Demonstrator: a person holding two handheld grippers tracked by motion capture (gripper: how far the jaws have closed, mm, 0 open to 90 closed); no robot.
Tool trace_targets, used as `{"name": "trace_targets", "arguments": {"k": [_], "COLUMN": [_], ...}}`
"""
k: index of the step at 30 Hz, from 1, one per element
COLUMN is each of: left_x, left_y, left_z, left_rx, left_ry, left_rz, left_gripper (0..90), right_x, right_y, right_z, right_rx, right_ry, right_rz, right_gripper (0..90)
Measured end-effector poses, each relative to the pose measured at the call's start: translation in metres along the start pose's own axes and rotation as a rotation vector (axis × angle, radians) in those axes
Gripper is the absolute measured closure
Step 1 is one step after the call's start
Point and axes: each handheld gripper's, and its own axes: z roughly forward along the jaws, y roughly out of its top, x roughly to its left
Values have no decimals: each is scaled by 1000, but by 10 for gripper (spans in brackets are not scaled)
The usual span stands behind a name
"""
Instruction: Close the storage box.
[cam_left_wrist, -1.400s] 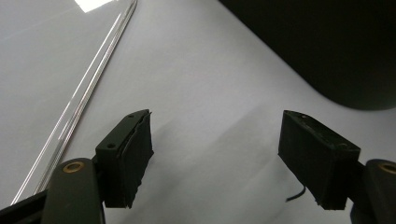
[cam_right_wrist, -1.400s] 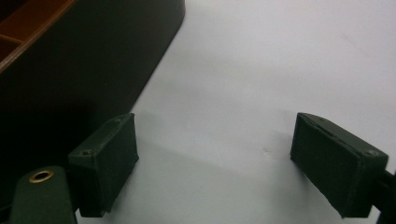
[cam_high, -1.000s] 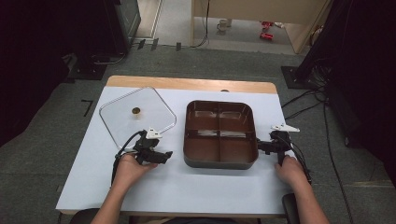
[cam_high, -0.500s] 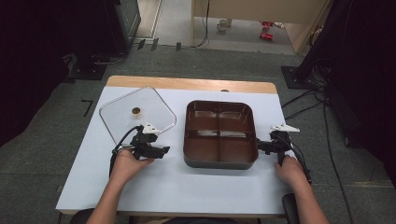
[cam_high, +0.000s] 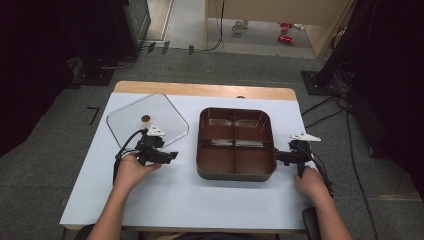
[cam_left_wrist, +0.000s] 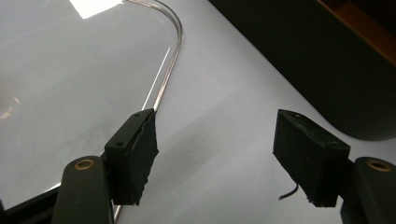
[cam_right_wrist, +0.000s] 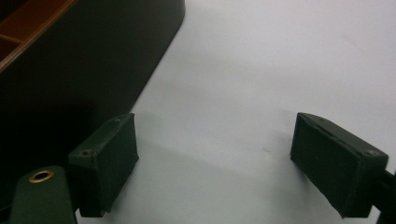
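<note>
Two hand-held grippers frame the work: the left hand-held gripper (cam_high: 172, 155) sits just at the near rim of the clear lid (cam_high: 127, 117), and the right hand-held gripper (cam_high: 278, 156) waits just beside the right wall of the brown tray (cam_high: 206, 167).

Seen from the left gripper view, the left jaws stand apart with nothing between them; they have just been closing and easing back a little, so the tool is released. The lid's rim (cam_left_wrist: 173, 60) runs just ahead of one pad, and the tray's dark wall (cam_left_wrist: 299, 56) lies beyond the other. From the right gripper view, those jaws also stand apart over bare white bench (cam_right_wrist: 261, 74), gripping nothing, with the tray's wall (cam_right_wrist: 84, 70) close on one side.

My reading is that the lid has yet to be picked up for covering the tray. The next move calls for sliding one left pad under the lid's thin edge, pinching it, then lifting.
</note>
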Motion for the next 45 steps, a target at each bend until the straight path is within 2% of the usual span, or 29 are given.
{"name": "trace_targets", "arguments": {"k": [3,15,23,35,45], "left_x": [2,20,29,49,69], "left_y": [2,10,13,19,25], "left_z": [0,-8,-10,-11,-10], "left_rx": [5,-16,-8,-24,-38], "left_ry": [1,8,11,34,72], "left_rz": [5,-23,-30,-54,-68], "left_gripper": [309,325,330,342,344], "right_x": [0,0,0,0,0], "right_y": [0,0,0,0,0], "right_z": [0,0,0,0,0], "right_rx": [0,0,0,0,-1], "right_ry": [0,0,0,0,0], "right_rz": [0,0,0,0,0], "right_gripper": [143,144,144,144,144]}}
